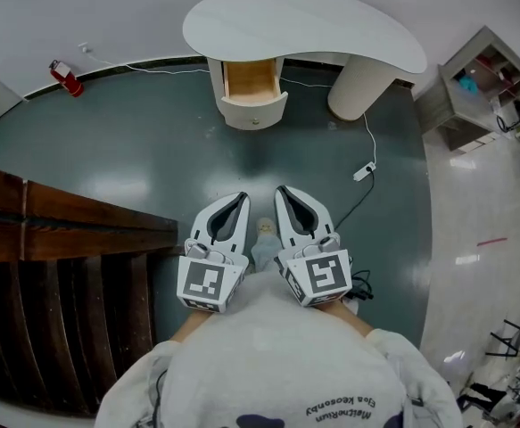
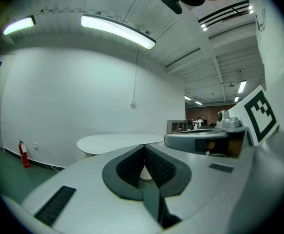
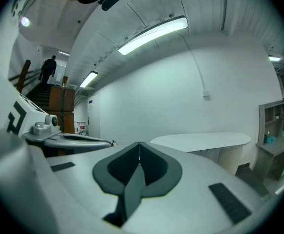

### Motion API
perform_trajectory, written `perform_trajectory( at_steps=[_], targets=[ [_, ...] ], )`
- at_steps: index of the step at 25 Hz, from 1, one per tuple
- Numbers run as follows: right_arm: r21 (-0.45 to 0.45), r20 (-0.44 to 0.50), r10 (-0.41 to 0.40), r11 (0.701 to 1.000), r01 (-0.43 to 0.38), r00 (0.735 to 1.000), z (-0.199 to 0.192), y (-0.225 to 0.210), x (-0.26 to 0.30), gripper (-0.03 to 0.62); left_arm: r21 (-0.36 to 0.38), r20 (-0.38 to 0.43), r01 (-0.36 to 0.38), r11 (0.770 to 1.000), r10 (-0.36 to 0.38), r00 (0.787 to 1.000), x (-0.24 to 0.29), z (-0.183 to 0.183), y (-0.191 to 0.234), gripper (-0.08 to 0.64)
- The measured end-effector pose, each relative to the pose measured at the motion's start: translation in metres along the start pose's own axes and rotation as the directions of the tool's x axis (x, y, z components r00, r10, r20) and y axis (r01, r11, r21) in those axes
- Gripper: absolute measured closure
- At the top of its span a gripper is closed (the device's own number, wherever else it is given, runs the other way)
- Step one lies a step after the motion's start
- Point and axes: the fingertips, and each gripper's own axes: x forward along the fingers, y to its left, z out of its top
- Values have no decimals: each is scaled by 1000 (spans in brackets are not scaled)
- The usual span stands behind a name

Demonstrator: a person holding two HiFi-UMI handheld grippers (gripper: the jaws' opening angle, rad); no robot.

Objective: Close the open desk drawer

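— Where's the drawer?
— Across the dark floor (image 1: 152, 150) from us: white desk (image 1: 304, 20) by the wall, drawer (image 1: 252, 92) under its top, pulled out, wood inside showing.
— And our tongs?
— Side by side, well apart from the drawer. Left tongs (image 1: 241, 196) & right tongs (image 1: 283, 191) both pressed together, tips touching.

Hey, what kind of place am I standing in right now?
Probably an indoor office or lab hall. There's a curved white desk with its drawer pulled open, a shelving unit beside it, and a wooden staircase to the left.
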Motion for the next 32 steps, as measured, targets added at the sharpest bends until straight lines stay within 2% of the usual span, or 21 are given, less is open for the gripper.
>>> perform_trajectory(
  at_steps=[4, 11, 18, 26, 32],
  targets=[
    [-11, -2, 2, 1000, -2, 1000, 7, -34, 34, 575, 21, -2, 17, 1000, -17, 1000, 44, 9, 14, 551],
    [7, -28, 41, 999, -41, 999, 10, -79, 84, 575, 9, 1, -29, 1000, 29, 1000, 102, 22, 43, 551],
    [37, -44, 75, 997, -73, 996, -1, -115, 116, 575, 49, -14, -37, 998, 37, 999, 146, 29, 46, 551],
    [50, -69, 108, 993, -104, 992, -8, -121, 133, 575, 16, -38, -83, 996, 84, 996, 155, 21, 65, 551],
    [35, -80, 108, 994, -105, 991, -9, -122, 147, 575, -7, -34, -86, 996, 86, 996, 165, 18, 82, 551]
  ],
)
